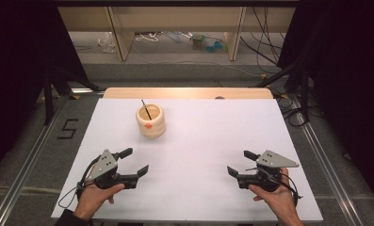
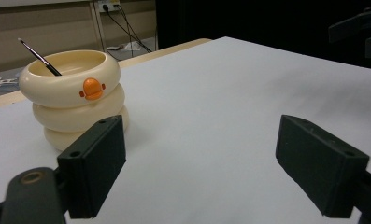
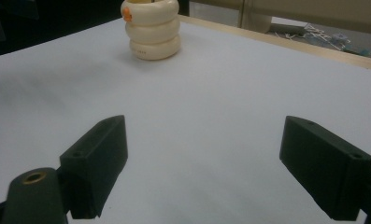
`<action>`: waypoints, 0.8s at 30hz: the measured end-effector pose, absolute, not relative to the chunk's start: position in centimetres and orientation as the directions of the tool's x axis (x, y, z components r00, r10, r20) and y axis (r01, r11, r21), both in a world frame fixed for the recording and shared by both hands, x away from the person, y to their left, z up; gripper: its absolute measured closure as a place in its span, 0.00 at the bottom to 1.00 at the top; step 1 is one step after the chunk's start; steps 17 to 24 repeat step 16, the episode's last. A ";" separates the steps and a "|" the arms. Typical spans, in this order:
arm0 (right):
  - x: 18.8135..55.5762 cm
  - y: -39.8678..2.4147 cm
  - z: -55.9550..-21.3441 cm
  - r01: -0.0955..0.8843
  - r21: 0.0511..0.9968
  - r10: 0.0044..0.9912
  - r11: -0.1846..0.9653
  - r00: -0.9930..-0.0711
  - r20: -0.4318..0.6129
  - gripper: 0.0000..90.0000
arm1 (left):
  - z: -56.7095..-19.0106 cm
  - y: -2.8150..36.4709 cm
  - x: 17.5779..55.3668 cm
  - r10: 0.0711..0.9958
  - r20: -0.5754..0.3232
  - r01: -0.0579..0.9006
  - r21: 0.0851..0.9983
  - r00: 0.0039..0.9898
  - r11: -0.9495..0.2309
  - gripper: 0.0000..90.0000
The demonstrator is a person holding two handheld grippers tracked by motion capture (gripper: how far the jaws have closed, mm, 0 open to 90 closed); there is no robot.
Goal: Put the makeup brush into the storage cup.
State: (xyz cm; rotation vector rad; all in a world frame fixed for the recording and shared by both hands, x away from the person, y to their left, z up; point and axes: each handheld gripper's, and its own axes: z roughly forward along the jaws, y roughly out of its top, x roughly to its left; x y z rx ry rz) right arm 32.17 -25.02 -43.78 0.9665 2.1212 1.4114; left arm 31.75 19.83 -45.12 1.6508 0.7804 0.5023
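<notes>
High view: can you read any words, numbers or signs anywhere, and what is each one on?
"5": a black digit marked on the grey floor left of the table.
The cream pot bears an orange duck-bill mark with no lettering.
The left gripper and right gripper show no readable labels.
The clutter under the far shelf is too small to read.

Lab recording setup: white-covered table (image 1: 199, 141) ringed by black curtains (image 1: 345, 70), aluminium rails (image 1: 29, 160) on floor, loose cables (image 1: 264, 37), taped "5" marker (image 1: 68, 128).
</notes>
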 end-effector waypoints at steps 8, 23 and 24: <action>32.2 -25.1 -43.8 0.321 0.913 0.738 0.252 -0.674 0.033 0.18 | -45.1 19.9 31.8 0.724 -0.080 0.218 0.971 0.685 -0.099 0.18; 32.2 -25.1 -43.8 0.326 0.910 0.738 0.257 -0.674 0.033 0.18 | -45.1 19.9 31.8 0.720 -0.071 0.214 0.971 0.690 -0.110 0.18; 32.2 -25.1 -43.8 0.326 0.910 0.738 0.257 -0.674 0.033 0.18 | -45.1 19.9 31.8 0.720 -0.071 0.214 0.971 0.690 -0.110 0.18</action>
